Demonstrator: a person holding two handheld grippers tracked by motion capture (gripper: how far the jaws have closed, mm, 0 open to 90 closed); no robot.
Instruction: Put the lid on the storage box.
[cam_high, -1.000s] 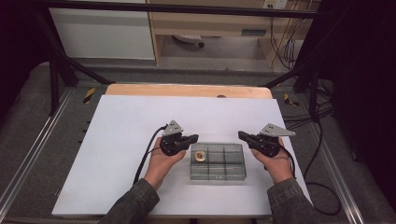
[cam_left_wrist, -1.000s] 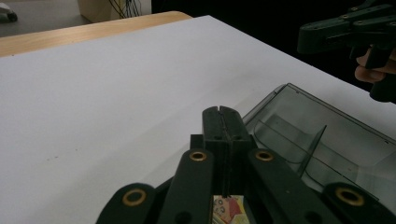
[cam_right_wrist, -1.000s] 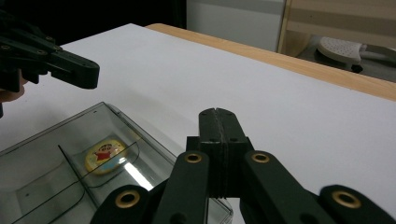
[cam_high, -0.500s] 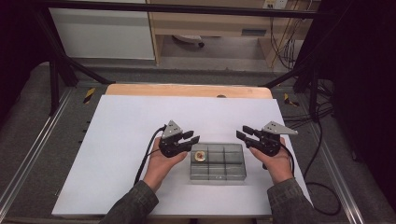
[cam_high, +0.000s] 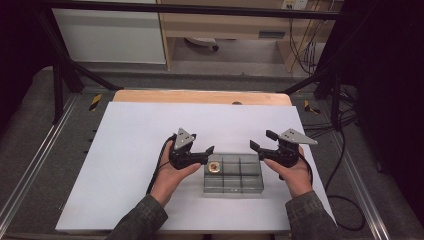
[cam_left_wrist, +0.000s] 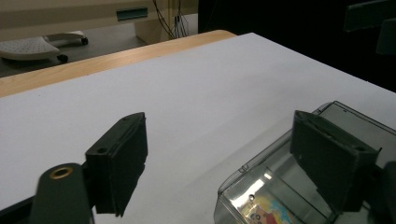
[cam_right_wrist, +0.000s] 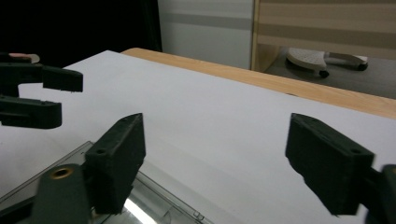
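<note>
Both grippers had just been opening and stood spread wide, holding nothing. The left gripper (cam_high: 209, 152) hung over the left end of the clear box (cam_high: 233, 174), the right gripper (cam_high: 263, 146) just past its right end. The lidded, compartmented box lay between them. The left gripper view showed a colourful piece (cam_left_wrist: 266, 212) inside.
</note>
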